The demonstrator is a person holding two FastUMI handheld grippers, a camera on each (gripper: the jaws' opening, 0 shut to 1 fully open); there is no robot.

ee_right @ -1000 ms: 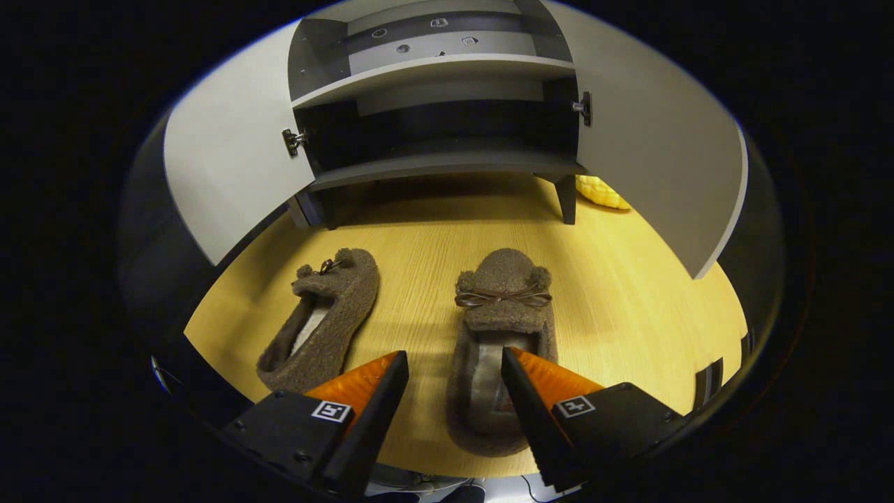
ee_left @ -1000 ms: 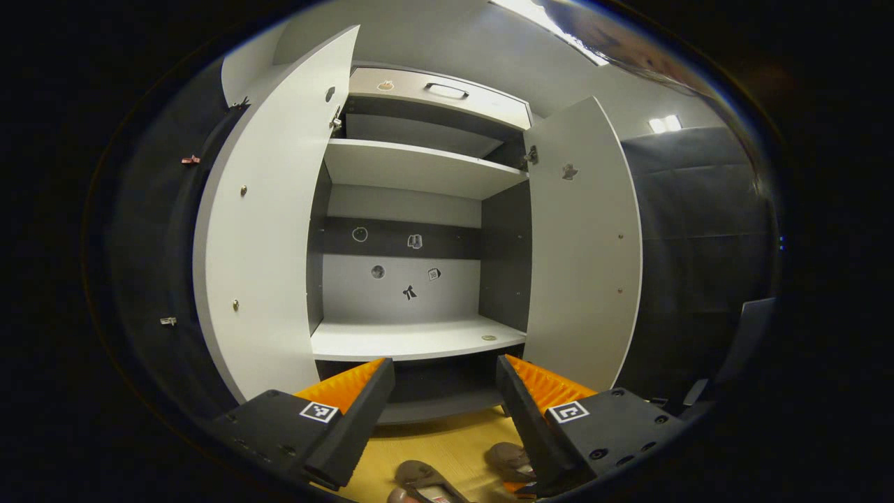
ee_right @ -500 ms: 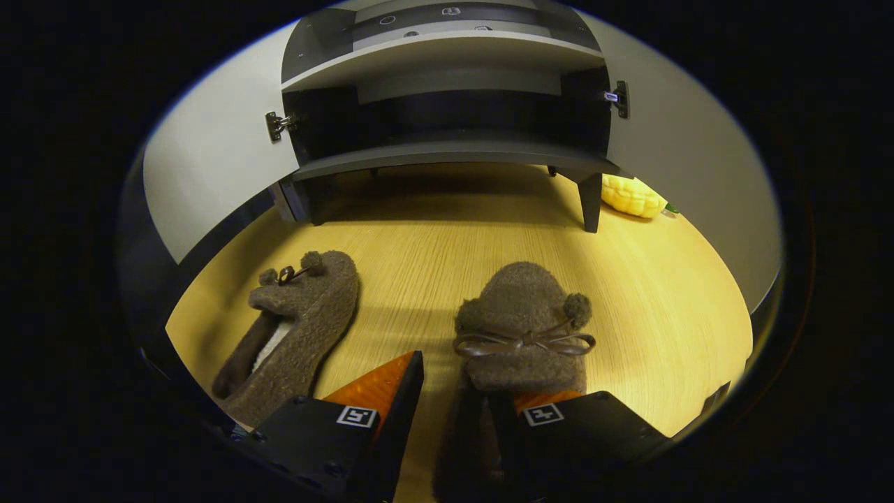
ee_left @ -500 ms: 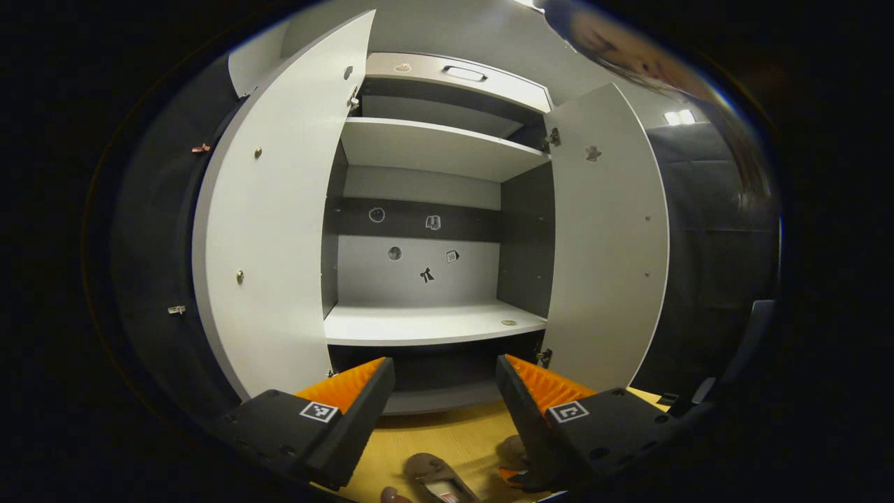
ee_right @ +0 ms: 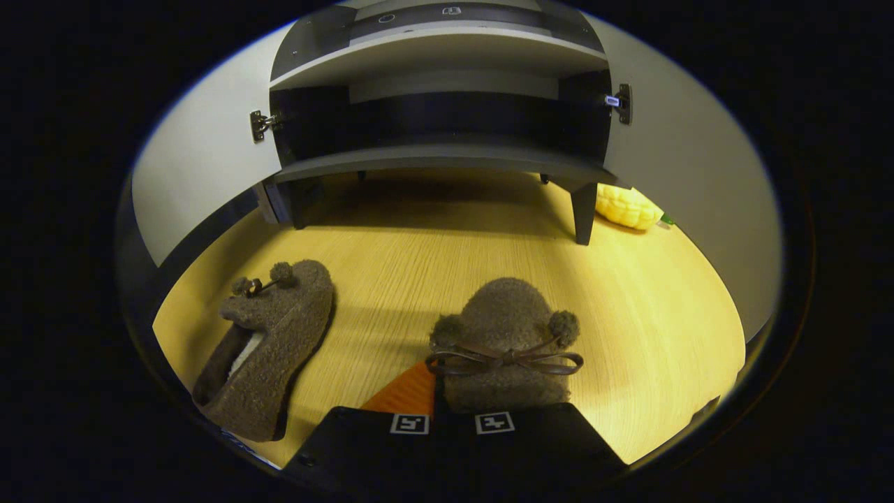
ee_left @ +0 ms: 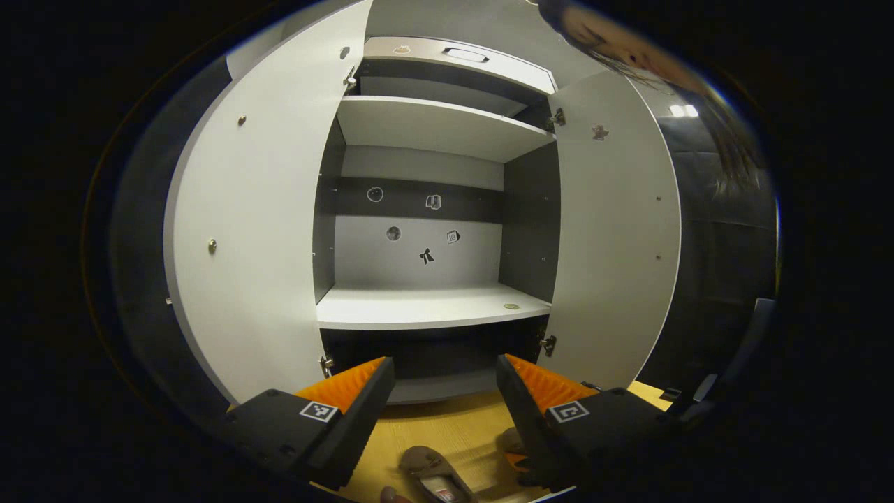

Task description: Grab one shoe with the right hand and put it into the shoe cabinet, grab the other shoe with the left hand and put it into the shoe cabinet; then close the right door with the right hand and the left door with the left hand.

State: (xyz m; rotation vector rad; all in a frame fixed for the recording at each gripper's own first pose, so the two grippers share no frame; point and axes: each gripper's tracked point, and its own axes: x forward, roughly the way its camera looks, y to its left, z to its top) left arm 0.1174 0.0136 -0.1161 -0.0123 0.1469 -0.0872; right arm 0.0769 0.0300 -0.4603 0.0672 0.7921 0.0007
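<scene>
In the right gripper view, at the bottom centre of the frame, we see the right gripper [ee_right: 450, 412] with its fingers drawn close together on the near edge of a brown fuzzy slipper [ee_right: 504, 349], which lies on the wooden floor [ee_right: 649, 314] with its bow toward us and its toe pointing up the frame. We cannot tell how firmly both fingers press on it. To the lower left, well apart, lies the second slipper [ee_right: 269, 342], tilted on its side. Farther up, the shoe cabinet [ee_right: 447, 150] stands on dark legs with both doors swung outward. A yellow object [ee_right: 627, 206] sits on the floor at the upper right, beside a cabinet leg.

In the left gripper view, the left gripper [ee_left: 445, 398] shows at the bottom centre with its fingers spread wide and nothing between them. Below the fingers we see part of a slipper [ee_left: 429, 471] on the floor. Beyond, the left door [ee_left: 258, 230] and the right door [ee_left: 614, 230] stand open, exposing a pale shelf [ee_left: 426, 307] at mid frame.
</scene>
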